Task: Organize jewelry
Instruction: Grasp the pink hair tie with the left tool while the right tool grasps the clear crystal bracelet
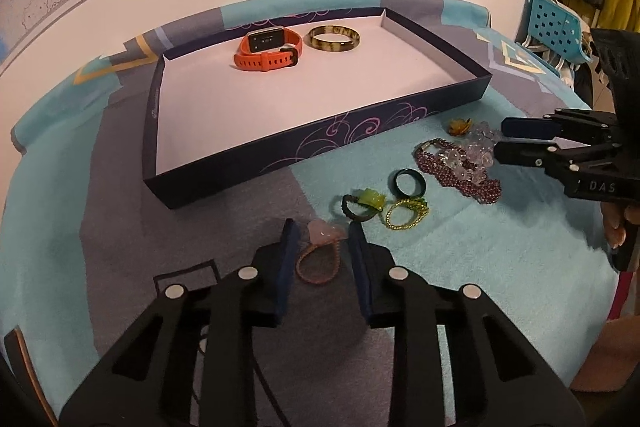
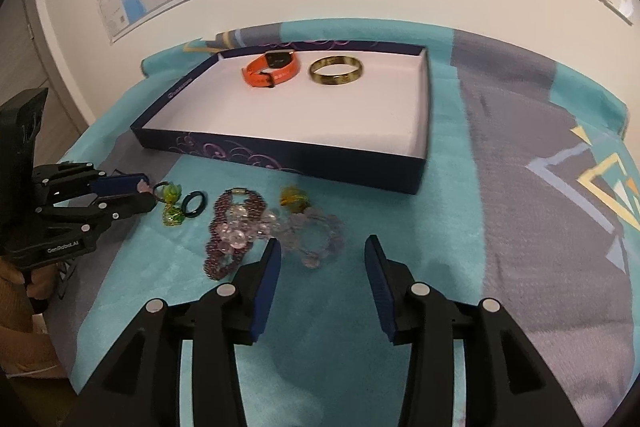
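Pink bracelet (image 1: 319,257) lies between left gripper's (image 1: 320,239) spread fingers (image 1: 289,251).

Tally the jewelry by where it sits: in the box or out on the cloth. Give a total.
In the box: 2 (orange watch, amber bangle)
On the cloth, as far as separable: 7 (pink bracelet, green-stone bracelet, yellow-green bead ring, dark ring, maroon bead piece, clear crystal bracelet, amber trinket)
Total: 9

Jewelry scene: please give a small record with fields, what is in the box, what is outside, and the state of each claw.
box: dark shallow box, white inside
in box: orange watch; amber bangle
outside, on cloth: pink bracelet; dark ring; green bead ring; purple bead bracelet
left claw: open, pink bracelet between its fingers
right claw: open, holds nothing
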Tool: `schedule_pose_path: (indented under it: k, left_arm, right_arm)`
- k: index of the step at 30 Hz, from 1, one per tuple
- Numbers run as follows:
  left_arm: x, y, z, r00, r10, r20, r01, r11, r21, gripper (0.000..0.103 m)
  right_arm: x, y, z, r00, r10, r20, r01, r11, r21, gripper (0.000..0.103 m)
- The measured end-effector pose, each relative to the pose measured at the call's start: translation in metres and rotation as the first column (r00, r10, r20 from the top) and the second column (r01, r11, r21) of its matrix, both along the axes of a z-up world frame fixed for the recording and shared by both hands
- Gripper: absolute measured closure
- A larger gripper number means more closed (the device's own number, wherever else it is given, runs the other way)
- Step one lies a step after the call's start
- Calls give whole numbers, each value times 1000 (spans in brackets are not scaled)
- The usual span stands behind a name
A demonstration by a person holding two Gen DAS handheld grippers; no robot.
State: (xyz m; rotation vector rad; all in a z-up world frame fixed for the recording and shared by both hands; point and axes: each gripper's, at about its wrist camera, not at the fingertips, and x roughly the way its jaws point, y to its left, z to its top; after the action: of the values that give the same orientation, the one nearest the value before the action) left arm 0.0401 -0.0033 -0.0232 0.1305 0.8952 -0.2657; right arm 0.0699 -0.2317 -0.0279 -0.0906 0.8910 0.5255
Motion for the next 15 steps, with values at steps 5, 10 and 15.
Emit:
schedule_pose_path:
  k: [5,10,15]
  left_arm:
    - [-1,3,0,1000,9,-5,-9,999,-31,85]
    - [-3,6,0,1000,12,-7,-13,998,-54,85]
    - [-4,7,0,1000,18,-10,-19,997,-68,86]
  right_arm:
    - [5,13,-1,1000,26,2,-26,999,-26,55]
    - [5,15,-1,999,34,6,-34,999,-41,61]
    - [4,13,-1,999,33,13,-32,998,-53,96]
